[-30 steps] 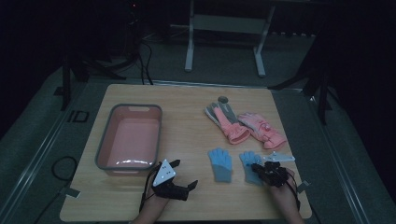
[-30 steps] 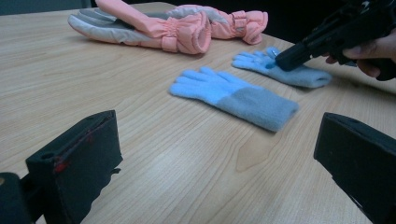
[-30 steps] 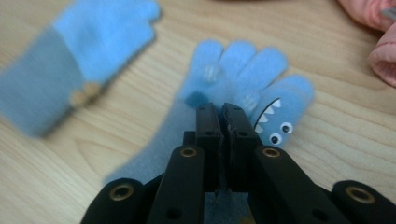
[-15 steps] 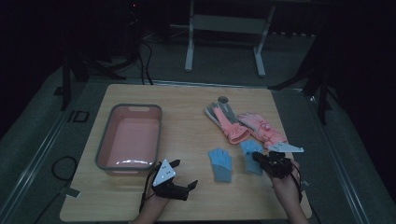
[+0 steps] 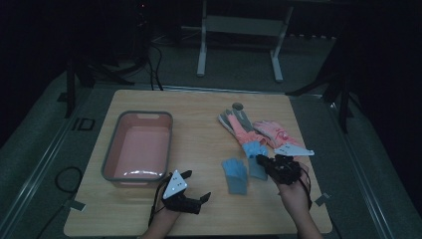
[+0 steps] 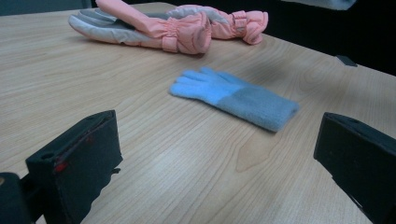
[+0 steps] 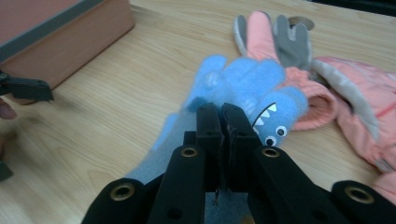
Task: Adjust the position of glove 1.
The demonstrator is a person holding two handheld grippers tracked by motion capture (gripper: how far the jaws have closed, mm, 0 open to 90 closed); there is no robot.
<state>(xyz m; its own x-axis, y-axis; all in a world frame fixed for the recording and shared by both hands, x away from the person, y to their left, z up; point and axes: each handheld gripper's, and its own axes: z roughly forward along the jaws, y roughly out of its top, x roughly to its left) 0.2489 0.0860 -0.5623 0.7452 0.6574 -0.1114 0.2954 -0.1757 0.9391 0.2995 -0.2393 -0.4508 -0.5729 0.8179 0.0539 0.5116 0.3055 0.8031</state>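
My right gripper (image 5: 263,162) is shut on a light blue knit glove (image 5: 255,151) with a shark face and holds it off the table, right beside the pink gloves. In the right gripper view the jaws (image 7: 223,116) are pressed together on the blue glove (image 7: 247,79), whose fingers hang away from me. The second blue glove (image 5: 234,174) lies flat on the wood; it also lies ahead in the left gripper view (image 6: 233,93). My left gripper (image 5: 196,185) rests near the front edge, jaws wide open (image 6: 219,158) and empty.
Two pink and grey ski gloves (image 5: 271,133) lie at the back right, overlapping. A pink bin with a grey rim (image 5: 110,159) stands at the left, empty. A small round hole (image 5: 237,105) is in the table near the far edge.
My right gripper has risen and moved away from me toward the pink gloves, taking the blue glove up off the table. The left gripper has stayed put.
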